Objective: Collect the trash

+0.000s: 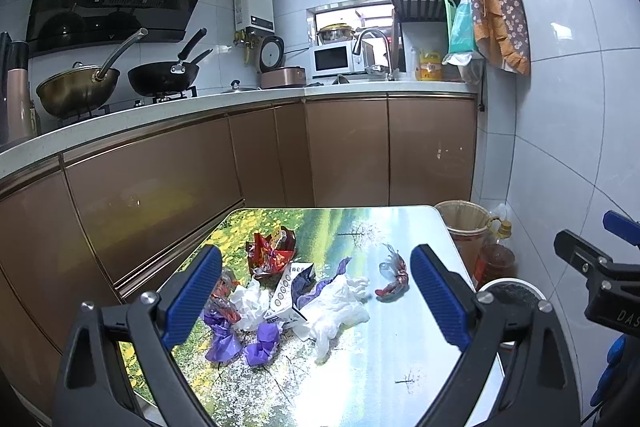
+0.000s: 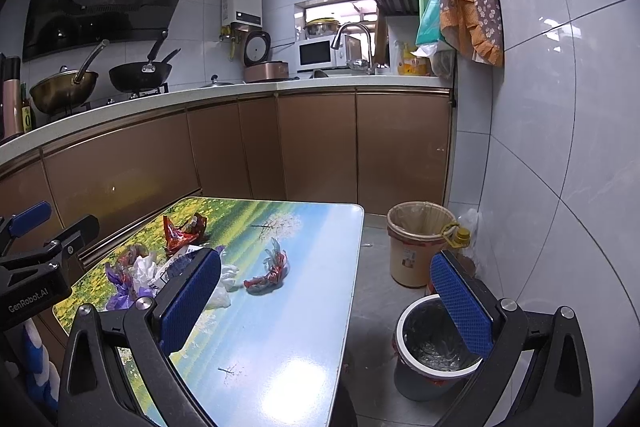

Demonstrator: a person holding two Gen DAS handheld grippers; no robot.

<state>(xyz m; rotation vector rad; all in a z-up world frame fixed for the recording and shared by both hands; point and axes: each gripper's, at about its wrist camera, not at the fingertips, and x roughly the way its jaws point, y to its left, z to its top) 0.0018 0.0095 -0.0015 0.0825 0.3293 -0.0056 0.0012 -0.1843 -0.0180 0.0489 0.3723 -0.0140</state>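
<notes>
Left wrist view: left gripper (image 1: 316, 299) wide open, empty, held above table (image 1: 400, 347). Trash heaped between fingers: red snack wrapper (image 1: 272, 251), white plastic bag (image 1: 340, 303), purple scraps (image 1: 244, 343), small printed carton (image 1: 292, 291). Twisted red wrapper (image 1: 394, 275) apart from heap, nearer right finger. Beige bin (image 1: 464, 227) on floor past table's far right corner. Right gripper's body seen at frame's right edge.

Right wrist view: right gripper (image 2: 326, 299) also wide open, nothing held, over table's right edge (image 2: 356, 267). White-rimmed bin w/ dark liner (image 2: 432, 343) on floor just beside table, partly behind right finger. Twisted red wrapper (image 2: 268, 273) alone mid-table; heap at left, partly behind left finger.
</notes>
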